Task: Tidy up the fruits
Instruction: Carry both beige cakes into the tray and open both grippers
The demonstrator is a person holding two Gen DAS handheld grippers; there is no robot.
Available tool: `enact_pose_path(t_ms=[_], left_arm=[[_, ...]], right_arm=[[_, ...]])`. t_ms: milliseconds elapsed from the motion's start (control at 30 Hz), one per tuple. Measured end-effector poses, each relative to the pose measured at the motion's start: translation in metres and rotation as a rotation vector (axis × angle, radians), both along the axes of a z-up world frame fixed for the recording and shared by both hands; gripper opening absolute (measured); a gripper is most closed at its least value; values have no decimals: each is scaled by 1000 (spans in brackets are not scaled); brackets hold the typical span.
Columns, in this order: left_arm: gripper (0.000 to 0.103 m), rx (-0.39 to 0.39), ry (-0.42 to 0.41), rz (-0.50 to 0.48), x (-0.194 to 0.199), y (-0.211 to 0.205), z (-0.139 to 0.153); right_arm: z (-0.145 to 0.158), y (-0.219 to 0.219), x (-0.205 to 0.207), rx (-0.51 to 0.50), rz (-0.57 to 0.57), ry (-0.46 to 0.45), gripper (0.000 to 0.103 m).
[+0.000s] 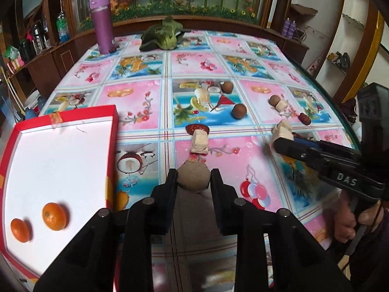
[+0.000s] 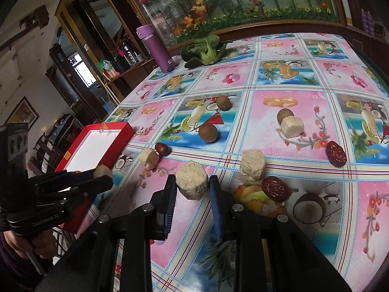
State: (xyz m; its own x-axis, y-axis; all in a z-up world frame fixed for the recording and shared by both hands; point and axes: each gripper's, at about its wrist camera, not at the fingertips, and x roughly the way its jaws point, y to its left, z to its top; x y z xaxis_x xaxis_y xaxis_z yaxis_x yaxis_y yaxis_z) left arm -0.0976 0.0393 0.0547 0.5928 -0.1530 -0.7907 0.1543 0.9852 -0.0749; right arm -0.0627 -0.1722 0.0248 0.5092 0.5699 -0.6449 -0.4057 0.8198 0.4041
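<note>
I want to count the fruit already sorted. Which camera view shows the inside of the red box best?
The left wrist view: the red box lies open, with two oranges inside. In the right wrist view the box is far, partly behind the left claw; no oranges show.

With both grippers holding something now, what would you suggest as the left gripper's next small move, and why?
Probably swing the left gripper leftward over the red tray. It is shut on a brown round fruit, and the tray, already holding two oranges, lies just to its left.
</note>
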Motion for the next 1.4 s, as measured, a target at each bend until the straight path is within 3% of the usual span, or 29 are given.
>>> enact_pose_path(t_ms=[333,667,1033,1400], left_arm=[[29,12,-73,53,-17,13,17],[29,44,-163,205,-33,63,29],[30,84,-187,394,-45,138,25],[30,113,-135,509,-26,195,11]], right_arm=[[11,33,-22,-20,42,-31,26],[40,102,-32,-119,120,-112,26],[51,201,-30,-181,201,-136,26],[40,264,-11,-246,238,-110,26]])
